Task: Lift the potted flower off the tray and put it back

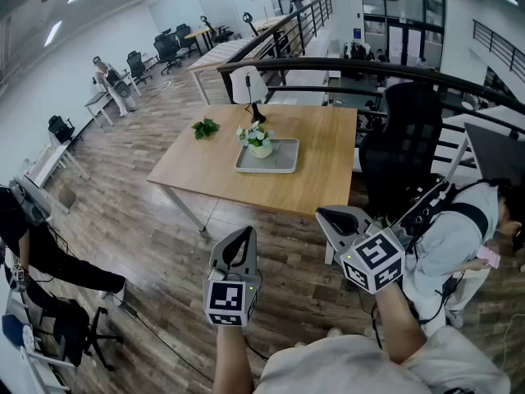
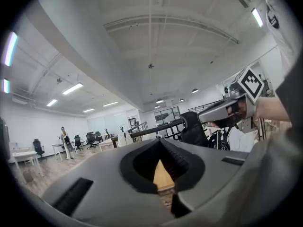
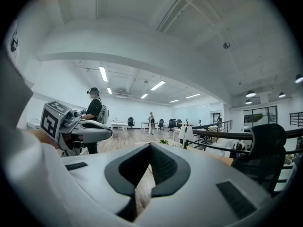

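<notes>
The potted flower [image 1: 258, 140], white blooms in a pale pot, stands on the grey tray [image 1: 283, 162] in the middle of the wooden table [image 1: 328, 171]. Both grippers hang in the air over the floor, well short of the table's near edge. My left gripper [image 1: 244, 235] is shut with nothing in it, and its jaws meet at a point in its own view [image 2: 160, 143]. My right gripper [image 1: 332, 217] is also shut and empty [image 3: 150, 148]. Each shows in the other's view, the right gripper [image 2: 222, 110] and the left gripper [image 3: 90, 129].
A loose green sprig [image 1: 205, 127] lies on the table's far left. A white stand [image 1: 248, 84] rises at its back edge. A black office chair [image 1: 406, 150] and a seated person [image 1: 459, 228] are to the right, another person [image 1: 41, 253] to the left.
</notes>
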